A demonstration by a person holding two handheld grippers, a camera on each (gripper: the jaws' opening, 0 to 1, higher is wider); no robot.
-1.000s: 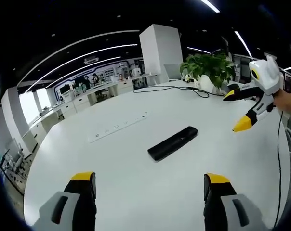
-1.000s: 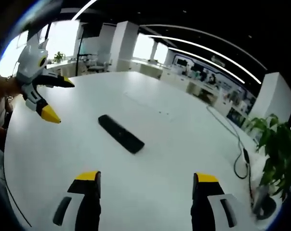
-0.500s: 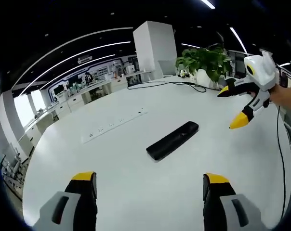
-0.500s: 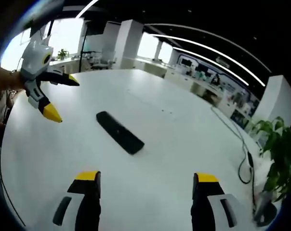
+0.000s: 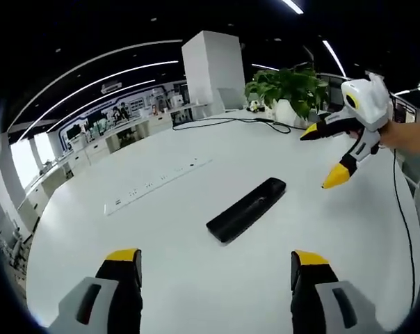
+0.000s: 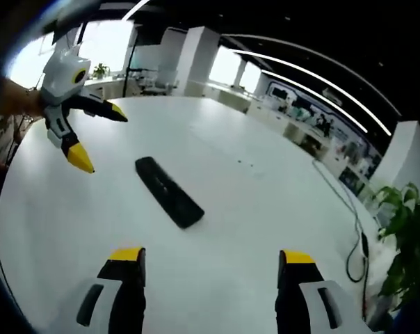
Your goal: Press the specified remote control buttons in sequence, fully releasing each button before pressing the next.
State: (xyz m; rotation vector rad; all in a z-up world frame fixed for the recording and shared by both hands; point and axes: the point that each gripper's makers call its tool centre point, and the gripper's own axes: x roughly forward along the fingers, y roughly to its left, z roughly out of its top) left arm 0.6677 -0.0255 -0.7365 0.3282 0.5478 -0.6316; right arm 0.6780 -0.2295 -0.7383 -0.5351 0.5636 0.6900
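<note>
Yellow-tipped jaws of left gripper spread wide, nothing between them, hovering above white table. Right gripper likewise agape, holding nothing. Black remote control lies flat mid-table, ahead of both jaw pairs, untouched; buttons too small to make out. In left gripper view, right gripper hangs in air beyond remote, hand cut off at edge. Bare tabletop all round remote. Farther off: recessed socket strip, black cable, potted plant near far edge.
</note>
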